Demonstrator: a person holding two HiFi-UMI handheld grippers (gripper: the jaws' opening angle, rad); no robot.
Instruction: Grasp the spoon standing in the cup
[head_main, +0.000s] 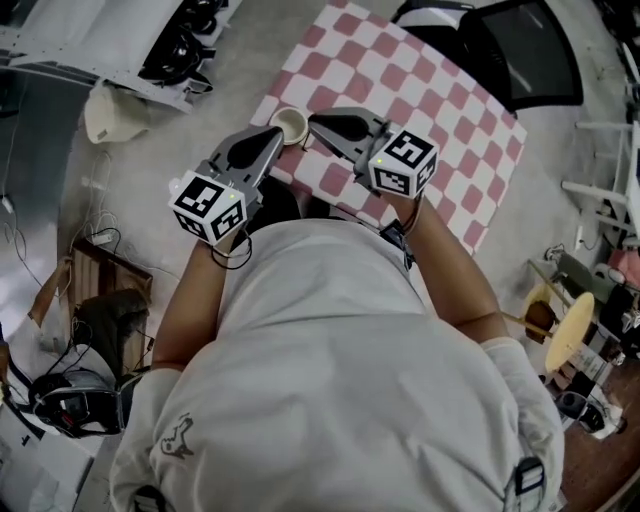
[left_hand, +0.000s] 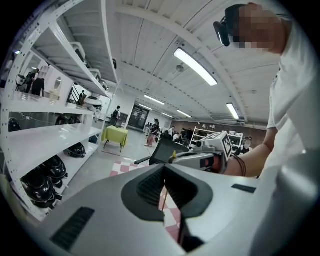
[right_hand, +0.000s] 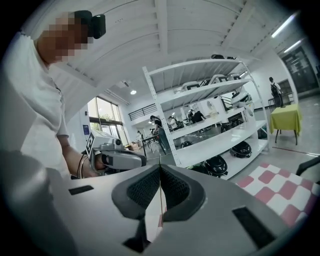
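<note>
A small cream cup (head_main: 290, 124) stands at the near edge of the red-and-white checkered cloth (head_main: 440, 110). I cannot make out a spoon in it from the head view. My left gripper (head_main: 277, 134) is shut, its tips just left of and touching or nearly touching the cup. The right gripper (head_main: 312, 122) is also shut, with its tips just right of the cup. Both point level, so neither gripper view shows the cup. In the left gripper view the jaws of the left gripper (left_hand: 164, 168) meet, and in the right gripper view those of the right gripper (right_hand: 160, 167) do too.
A black office chair (head_main: 520, 50) stands beyond the cloth. White shelving (head_main: 110, 40) with dark helmets runs along the left. On the floor at left lie a wooden crate (head_main: 105, 280) and cables. A cluttered bench (head_main: 590, 330) sits at the right.
</note>
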